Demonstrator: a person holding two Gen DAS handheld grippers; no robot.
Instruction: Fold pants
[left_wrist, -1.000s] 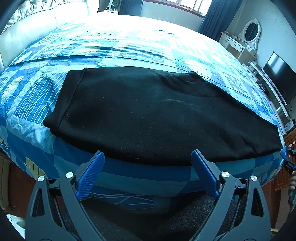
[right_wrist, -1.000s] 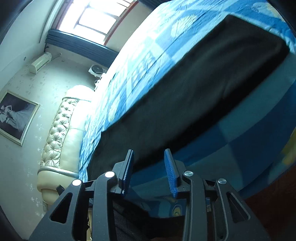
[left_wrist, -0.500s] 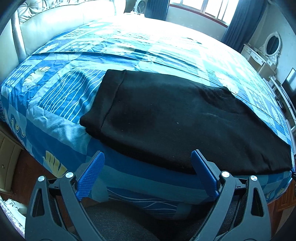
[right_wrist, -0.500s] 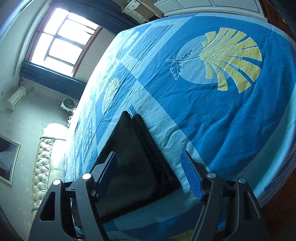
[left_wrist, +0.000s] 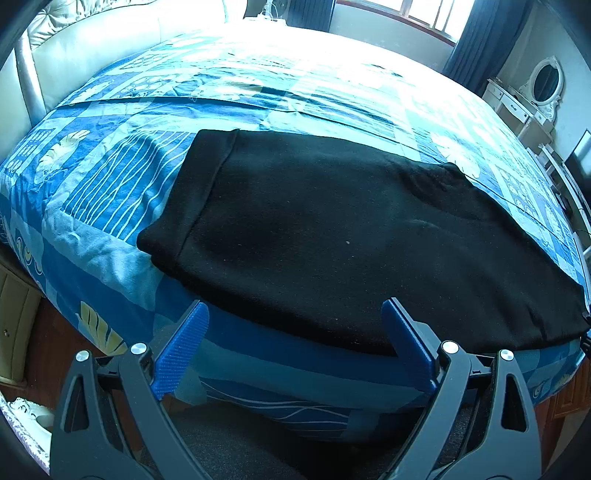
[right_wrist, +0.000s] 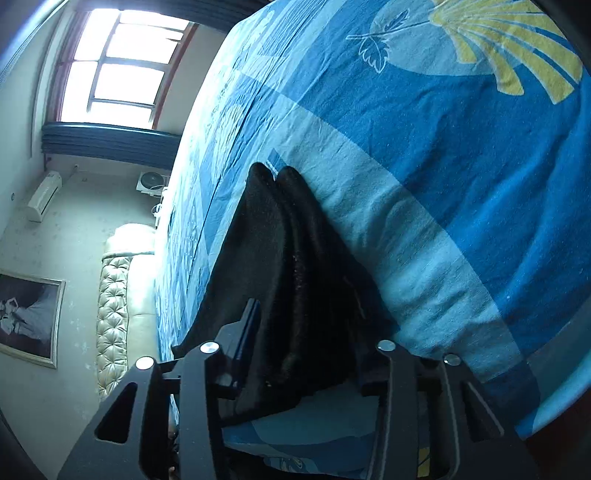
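Two layers of soft, limp black pants sit between our right hand-held gripper fingers, seemingly unclamped; left hand-held gripper gapes, so we'd take the waistband corner

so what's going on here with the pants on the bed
A person with a gripper in each hand is folding black pants laid flat on a blue patterned bed. The right gripper has the cuff end between its fingers, the fabric bunched there. The left gripper hangs open at the near edge, holding nothing.
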